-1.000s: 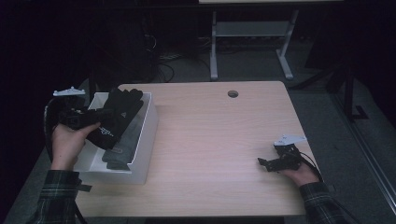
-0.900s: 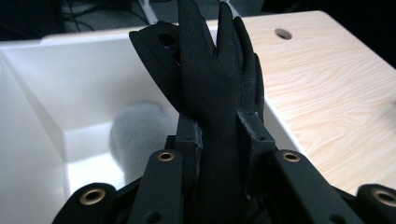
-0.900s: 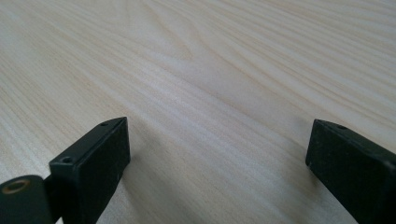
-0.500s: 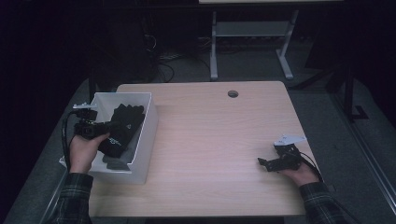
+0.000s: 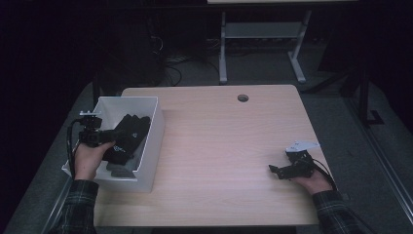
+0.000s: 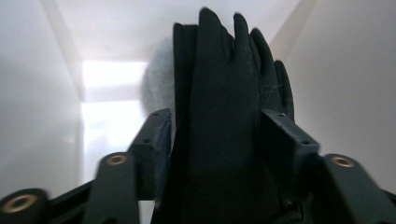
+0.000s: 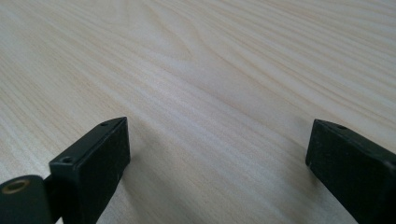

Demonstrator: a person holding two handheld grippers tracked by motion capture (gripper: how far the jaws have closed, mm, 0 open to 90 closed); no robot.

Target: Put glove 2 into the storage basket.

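Note:
A black glove [image 5: 130,134] lies in the white box [image 5: 148,146] at the table's left, over other dark gloves. My left gripper [image 5: 113,137] reaches into the box from its left side. In the left gripper view the glove [image 6: 219,107] stands between the jaws with a bit of grey fleece [image 6: 156,88] behind it. The jaws have just been opening, and the pads [image 6: 161,135] stand slightly off the glove. My right gripper [image 5: 272,170] rests on the table near the front right, open, with bare wood between its jaws [image 7: 217,135].
The light wooden table [image 5: 234,141] has a cable hole [image 5: 242,98] near its far edge. A metal stand [image 5: 263,44] rises behind the table on the dark floor. The box walls [image 6: 336,93] close in on both sides of the left gripper.
The left hand has come down from above the box rim into the box with the glove. Its jaws have spread apart. The right hand has kept still.

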